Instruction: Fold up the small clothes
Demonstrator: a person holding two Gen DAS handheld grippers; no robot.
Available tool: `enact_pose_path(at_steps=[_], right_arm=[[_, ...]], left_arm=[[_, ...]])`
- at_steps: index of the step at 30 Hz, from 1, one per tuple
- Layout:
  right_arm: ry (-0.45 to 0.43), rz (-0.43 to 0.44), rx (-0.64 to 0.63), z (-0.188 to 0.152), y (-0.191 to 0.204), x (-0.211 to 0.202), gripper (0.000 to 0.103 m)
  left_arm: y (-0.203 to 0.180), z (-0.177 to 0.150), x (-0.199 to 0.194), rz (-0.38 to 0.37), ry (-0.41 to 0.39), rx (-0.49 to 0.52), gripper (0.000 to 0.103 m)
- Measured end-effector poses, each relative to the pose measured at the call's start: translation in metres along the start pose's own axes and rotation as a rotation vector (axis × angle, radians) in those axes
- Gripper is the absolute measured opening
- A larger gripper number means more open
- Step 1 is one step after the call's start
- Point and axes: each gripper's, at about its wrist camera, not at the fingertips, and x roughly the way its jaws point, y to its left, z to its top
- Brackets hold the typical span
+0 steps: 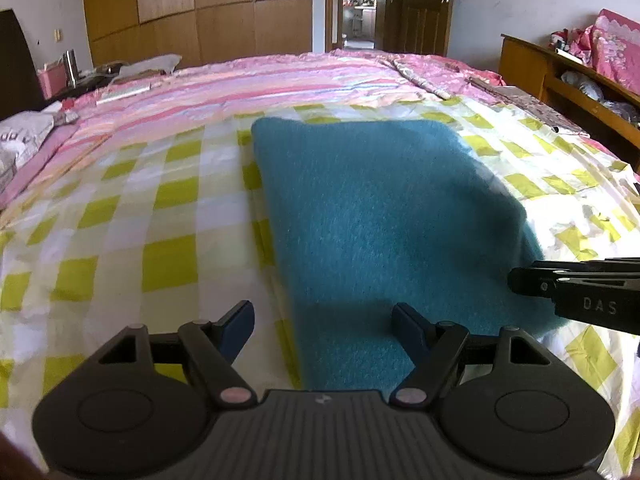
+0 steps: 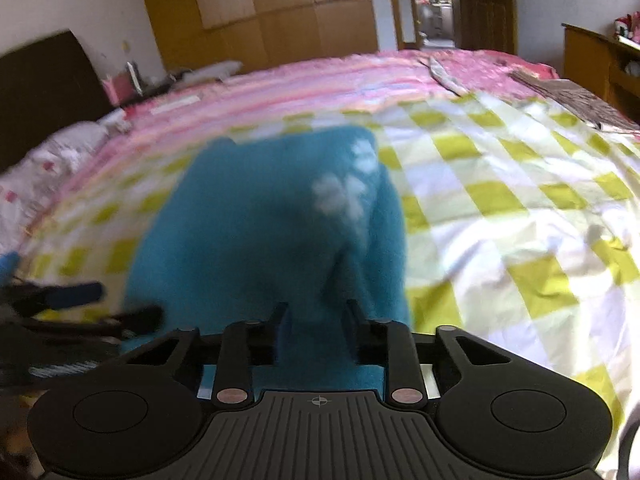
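Observation:
A teal fuzzy garment (image 1: 372, 216) lies folded into a rough rectangle on the yellow-checked sheet (image 1: 132, 216). My left gripper (image 1: 323, 320) is open and empty over its near left corner. The right gripper enters the left wrist view (image 1: 516, 280) at the garment's right edge. In the blurred right wrist view the garment (image 2: 248, 232) shows white paw prints (image 2: 344, 192). My right gripper (image 2: 316, 312) sits over its near edge, jaws partly open, nothing seen between them. The left gripper's blue fingers (image 2: 76, 294) show at the left.
A pink striped bedspread (image 1: 248, 80) covers the far half of the bed. A wooden wardrobe (image 1: 200, 8) and an open doorway (image 1: 360, 4) stand behind. A wooden shelf unit (image 1: 568, 76) is at the right, clutter (image 1: 24, 132) at the left edge.

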Motion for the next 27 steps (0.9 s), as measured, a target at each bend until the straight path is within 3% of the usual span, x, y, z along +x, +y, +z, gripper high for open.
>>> enact_pose_path(at_steps=[7,10,20,23,27], right_arm=[[0.007,-0.015,0.013,0.001,0.005,-0.012,0.019],[-0.006,-0.006,0.011,-0.003,0.010,-0.027,0.026],[0.010,-0.008,0.007,-0.026,0.023,-0.048,0.032],[0.005,-0.012,0.003,-0.034,0.029,-0.054,0.040],[-0.003,-0.021,-0.010,-0.042,0.036,-0.060,0.041]], left_arm=[[0.001,-0.005,-0.013,0.001,0.002,-0.015,0.081],[0.001,-0.010,-0.019,0.005,0.001,-0.021,0.081],[0.004,-0.029,-0.044,0.014,-0.011,-0.025,0.081],[0.004,-0.035,-0.048,0.017,-0.008,-0.024,0.081],[0.002,-0.044,-0.051,0.023,-0.002,-0.014,0.081]])
